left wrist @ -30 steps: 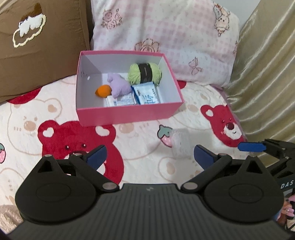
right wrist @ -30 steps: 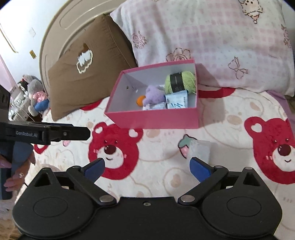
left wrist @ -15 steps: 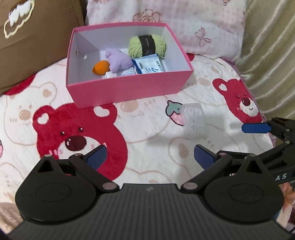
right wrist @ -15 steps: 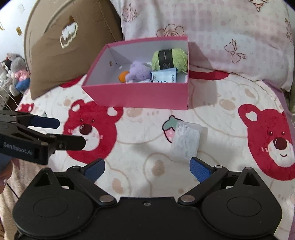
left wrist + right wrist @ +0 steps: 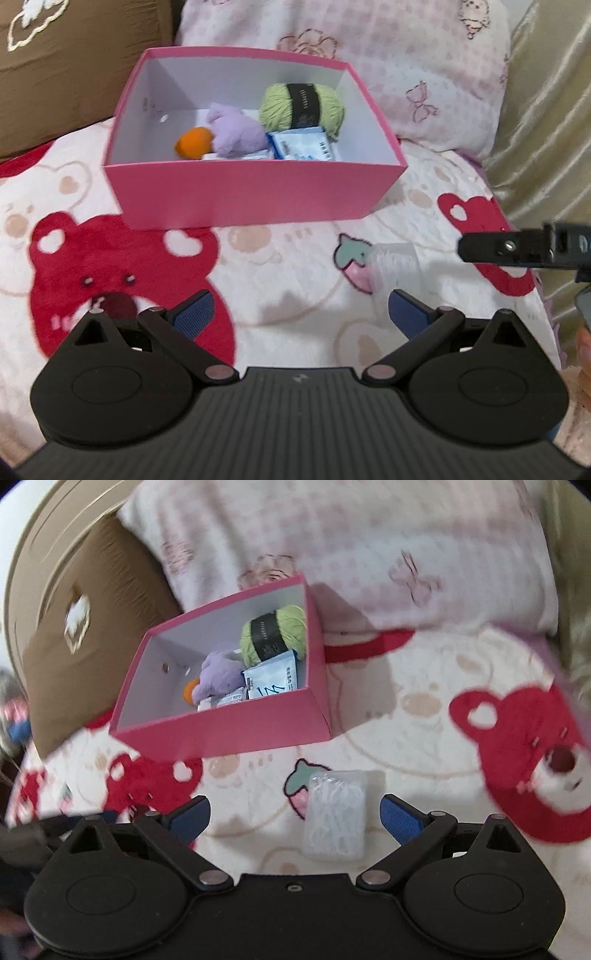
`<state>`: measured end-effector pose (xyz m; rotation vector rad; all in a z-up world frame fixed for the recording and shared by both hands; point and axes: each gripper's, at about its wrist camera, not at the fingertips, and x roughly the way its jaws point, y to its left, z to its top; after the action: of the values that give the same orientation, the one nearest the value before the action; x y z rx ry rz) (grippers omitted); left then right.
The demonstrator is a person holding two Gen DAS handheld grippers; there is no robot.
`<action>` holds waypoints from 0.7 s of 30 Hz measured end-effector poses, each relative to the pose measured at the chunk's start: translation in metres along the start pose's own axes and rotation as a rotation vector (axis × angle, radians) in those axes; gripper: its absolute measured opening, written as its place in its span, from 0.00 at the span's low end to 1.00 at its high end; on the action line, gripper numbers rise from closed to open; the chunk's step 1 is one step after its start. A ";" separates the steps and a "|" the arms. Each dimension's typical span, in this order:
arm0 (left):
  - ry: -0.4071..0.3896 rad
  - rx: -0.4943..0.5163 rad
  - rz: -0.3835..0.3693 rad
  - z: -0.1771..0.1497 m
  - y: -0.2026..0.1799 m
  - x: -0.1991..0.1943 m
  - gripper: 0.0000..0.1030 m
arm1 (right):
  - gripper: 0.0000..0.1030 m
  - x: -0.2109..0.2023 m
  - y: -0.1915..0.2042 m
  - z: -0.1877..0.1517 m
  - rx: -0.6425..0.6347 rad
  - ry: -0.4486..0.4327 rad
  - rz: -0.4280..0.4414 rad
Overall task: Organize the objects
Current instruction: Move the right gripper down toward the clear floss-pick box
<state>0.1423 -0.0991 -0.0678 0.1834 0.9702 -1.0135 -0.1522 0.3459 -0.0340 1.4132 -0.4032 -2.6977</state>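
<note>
A pink box rests on the bear-print blanket and holds a green yarn ball, a purple plush, an orange piece and blue-white packets. In front of it lies a clear bag of white bits. My right gripper is open, low over the blanket, with the bag between its blue fingers, apart from both. My left gripper is open and empty, left of the bag. The right tool's black finger reaches in from the right.
A brown cushion and a pink checked pillow stand behind the box. Gold fabric rises on the right. The blanket spreads in front of the box. A hand shows at the right edge.
Both grippers have dropped lower and come nearer the box. The right gripper has moved forward, so the clear bag now lies between its fingers. Both stay open.
</note>
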 end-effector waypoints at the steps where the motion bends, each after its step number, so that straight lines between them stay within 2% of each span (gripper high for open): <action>1: -0.015 0.011 -0.010 -0.002 -0.002 0.003 0.99 | 0.97 0.005 -0.004 0.001 0.030 0.010 0.012; 5: -0.047 0.075 -0.064 -0.013 -0.015 0.019 0.99 | 0.97 0.024 -0.010 0.005 0.073 0.054 0.017; 11: -0.062 0.103 -0.120 -0.027 -0.027 0.046 0.97 | 0.96 0.048 -0.024 0.003 0.101 0.089 0.027; 21: -0.110 0.068 -0.204 -0.047 -0.028 0.084 0.94 | 0.90 0.070 -0.042 -0.002 0.161 0.145 0.024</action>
<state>0.1068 -0.1419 -0.1509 0.0842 0.8669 -1.2323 -0.1881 0.3735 -0.1018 1.6212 -0.6338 -2.5733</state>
